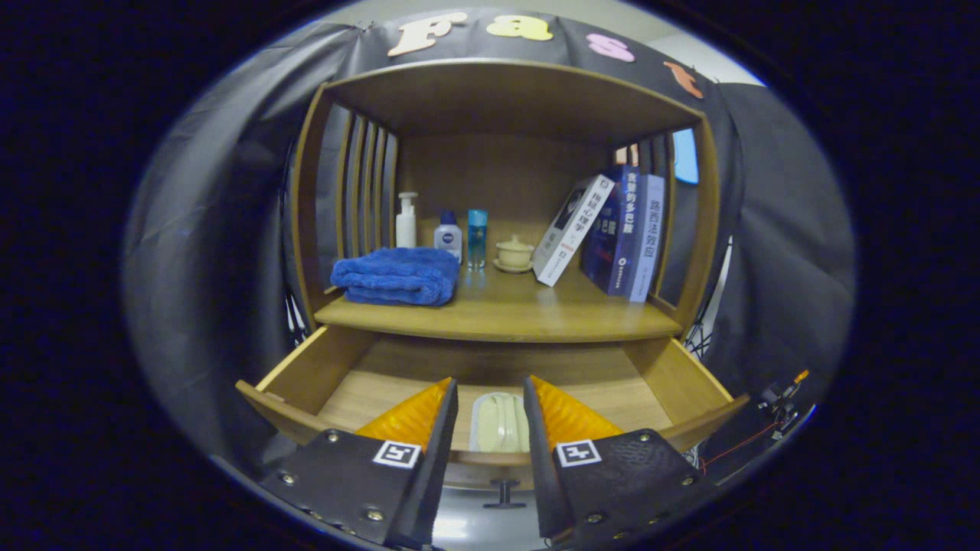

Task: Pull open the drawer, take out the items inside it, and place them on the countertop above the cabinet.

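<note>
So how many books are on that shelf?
3. They stand at the shelf's right end: a white book leaning over, a dark blue book beside it, and a lighter blue book outermost. None seem hidden. The gripper is open over the drawer.

Not much legible here tbh. The claw [490, 383], fingers spread apart, carries a square black-and-white marker tag on each finger base [396, 454], a coded pattern, no letters. Well beyond the fingers, off to the right, three books [616, 229] have Chinese titles down their spines, too small to read reliably. The small bottle [449, 236] beyond the left finger has a round logo, unreadable.
</note>
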